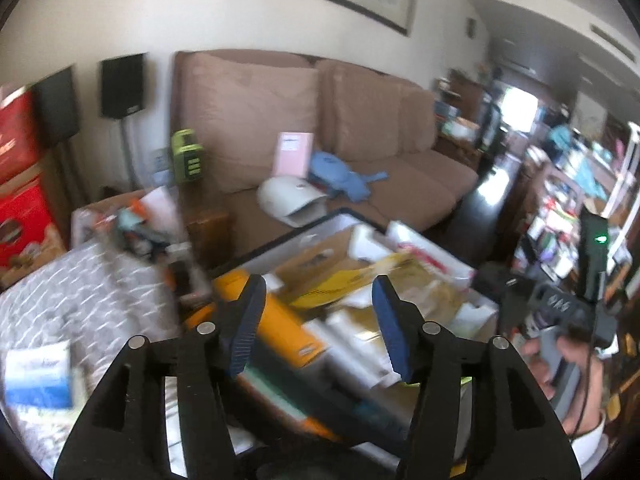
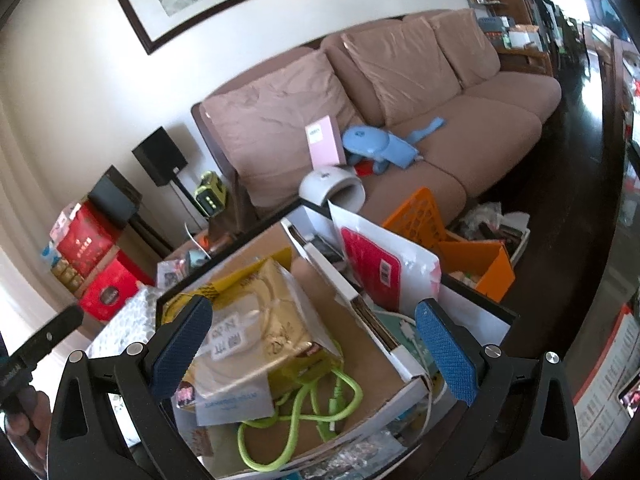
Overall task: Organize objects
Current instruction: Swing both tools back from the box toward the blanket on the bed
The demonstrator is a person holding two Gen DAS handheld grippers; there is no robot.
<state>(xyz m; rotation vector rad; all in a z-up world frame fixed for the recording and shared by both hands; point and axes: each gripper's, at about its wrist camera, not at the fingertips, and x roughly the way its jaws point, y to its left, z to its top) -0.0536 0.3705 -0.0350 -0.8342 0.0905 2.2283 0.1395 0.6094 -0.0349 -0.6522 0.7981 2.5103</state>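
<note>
Left claw [image 1: 316, 320] stands partly apart, nothing between its pads, above an orange box [image 1: 280, 328]. Right claw [image 2: 314, 348] gapes wide, empty, over a cardboard box [image 2: 384, 376] holding a gold packet [image 2: 256, 320] and green cable [image 2: 304, 420]. Sofa [image 2: 400, 92] behind.

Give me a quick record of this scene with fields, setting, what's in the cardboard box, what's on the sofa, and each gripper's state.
setting: living room, brown sofa behind a cluttered table
cardboard box: gold packet, green cable
on sofa: pink box, blue toy, white dome-shaped device
beside table: orange basket
left gripper: open, nothing between the fingers
right gripper: open over the cardboard box, holding nothing
</note>
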